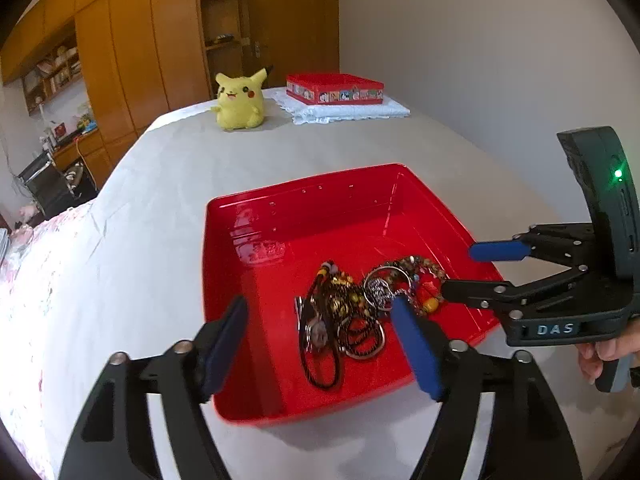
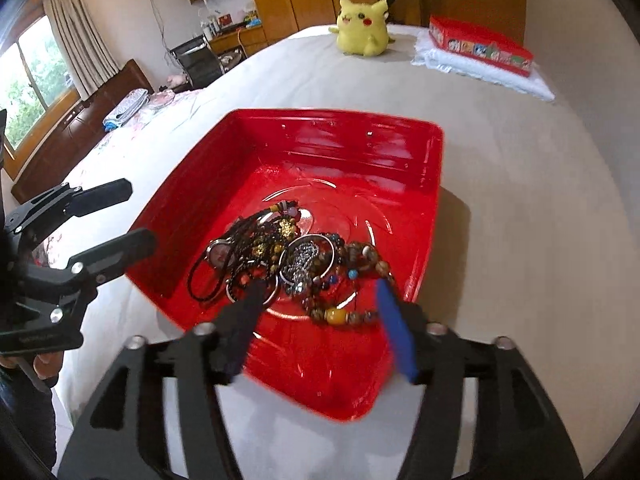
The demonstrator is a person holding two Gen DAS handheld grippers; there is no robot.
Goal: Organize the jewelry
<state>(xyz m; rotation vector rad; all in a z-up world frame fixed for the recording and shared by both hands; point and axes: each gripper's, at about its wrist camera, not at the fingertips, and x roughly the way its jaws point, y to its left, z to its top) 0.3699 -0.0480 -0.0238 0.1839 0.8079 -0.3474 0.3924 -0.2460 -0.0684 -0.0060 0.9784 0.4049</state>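
A red plastic tray [image 1: 304, 184] [image 2: 340, 114] lies on the grey bed sheet. In it is a tangled jewelry pile [image 1: 352, 304] [image 2: 288, 256] of black cords, metal rings, a silver pendant and a beaded bracelet [image 1: 428, 304] [image 2: 340, 316] with a yellow bead. My left gripper [image 1: 320, 304] [image 2: 140, 212] is open, one finger outside the tray's left wall and the other over the pile. My right gripper [image 2: 320, 284] [image 1: 458, 271] is open too, low over the tray's near-right part, its fingers on either side of the rings and beads. Neither gripper holds anything.
At the far end of the bed sit a yellow plush toy [image 1: 240, 100] [image 2: 362, 26] and a red picture tin [image 1: 335, 89] [image 2: 480, 46] on folded white cloth [image 1: 344, 114]. A hand [image 1: 604, 354] grips the right tool. Wooden wardrobes, a desk and a chair stand beyond the bed.
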